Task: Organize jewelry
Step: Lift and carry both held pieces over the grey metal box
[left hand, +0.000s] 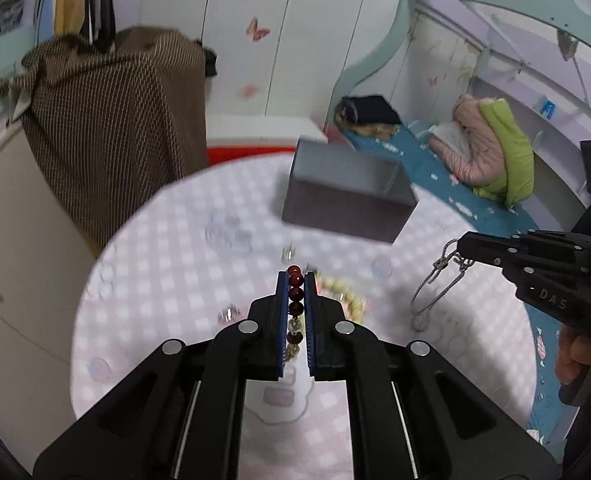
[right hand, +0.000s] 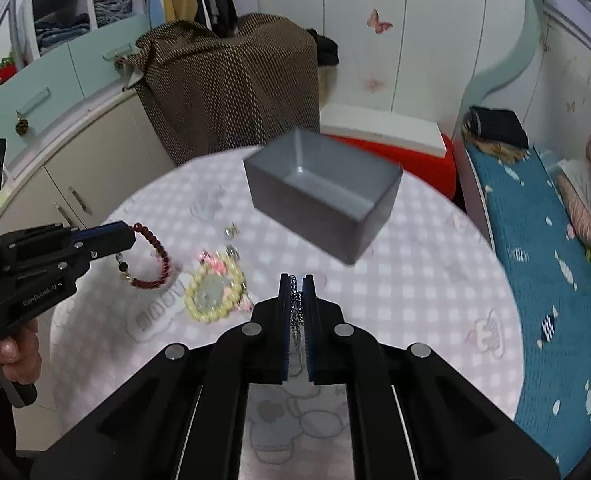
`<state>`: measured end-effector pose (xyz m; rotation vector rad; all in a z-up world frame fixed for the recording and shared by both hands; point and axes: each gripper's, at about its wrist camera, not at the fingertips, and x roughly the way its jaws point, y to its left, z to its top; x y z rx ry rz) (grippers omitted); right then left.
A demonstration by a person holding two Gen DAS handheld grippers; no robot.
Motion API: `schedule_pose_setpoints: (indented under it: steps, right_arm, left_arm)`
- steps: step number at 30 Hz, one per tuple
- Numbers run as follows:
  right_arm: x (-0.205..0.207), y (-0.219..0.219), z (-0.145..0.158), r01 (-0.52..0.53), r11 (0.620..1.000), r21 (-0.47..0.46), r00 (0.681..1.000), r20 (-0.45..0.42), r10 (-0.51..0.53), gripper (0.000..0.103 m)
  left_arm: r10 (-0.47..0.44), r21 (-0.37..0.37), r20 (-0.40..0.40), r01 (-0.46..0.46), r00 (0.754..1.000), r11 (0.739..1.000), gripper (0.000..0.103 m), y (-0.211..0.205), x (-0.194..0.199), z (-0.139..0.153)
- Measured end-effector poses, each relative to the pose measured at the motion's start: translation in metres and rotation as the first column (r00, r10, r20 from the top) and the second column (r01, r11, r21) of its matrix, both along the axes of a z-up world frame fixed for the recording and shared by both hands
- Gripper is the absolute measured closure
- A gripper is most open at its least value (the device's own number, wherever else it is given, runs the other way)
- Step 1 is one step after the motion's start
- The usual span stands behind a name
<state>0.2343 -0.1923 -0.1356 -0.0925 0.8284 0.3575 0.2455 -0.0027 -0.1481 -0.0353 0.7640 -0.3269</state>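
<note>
My left gripper (left hand: 296,280) is shut on a dark red bead bracelet (left hand: 295,294), which hangs from its tips above the table in the right wrist view (right hand: 153,256). My right gripper (right hand: 296,282) is shut on a silver chain (right hand: 295,304); the chain dangles from it in the left wrist view (left hand: 435,280). An open grey box (right hand: 327,196) stands at the far side of the round table (right hand: 415,300), beyond both grippers. A yellow bead bracelet with pink flowers (right hand: 215,292) lies on the table between the grippers. Small silver pieces (right hand: 231,232) lie near it.
A brown patterned cloth (right hand: 231,80) drapes over something behind the table. White and teal cabinets (right hand: 55,92) stand on the left. A bed with a teal cover (right hand: 535,248) and a pink and green jacket (left hand: 491,152) lies on the right. A red box (right hand: 407,152) sits behind the table.
</note>
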Motion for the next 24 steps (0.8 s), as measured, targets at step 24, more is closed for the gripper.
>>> schedule_pose_setpoints:
  steps: [24]
  right_arm:
    - [0.104,-0.009,0.091,0.002,0.998,0.056,0.991,0.131,-0.01,0.099]
  left_arm:
    - [-0.166,-0.063,0.096,0.173,0.981,0.983,0.096,-0.061,0.125,0.1]
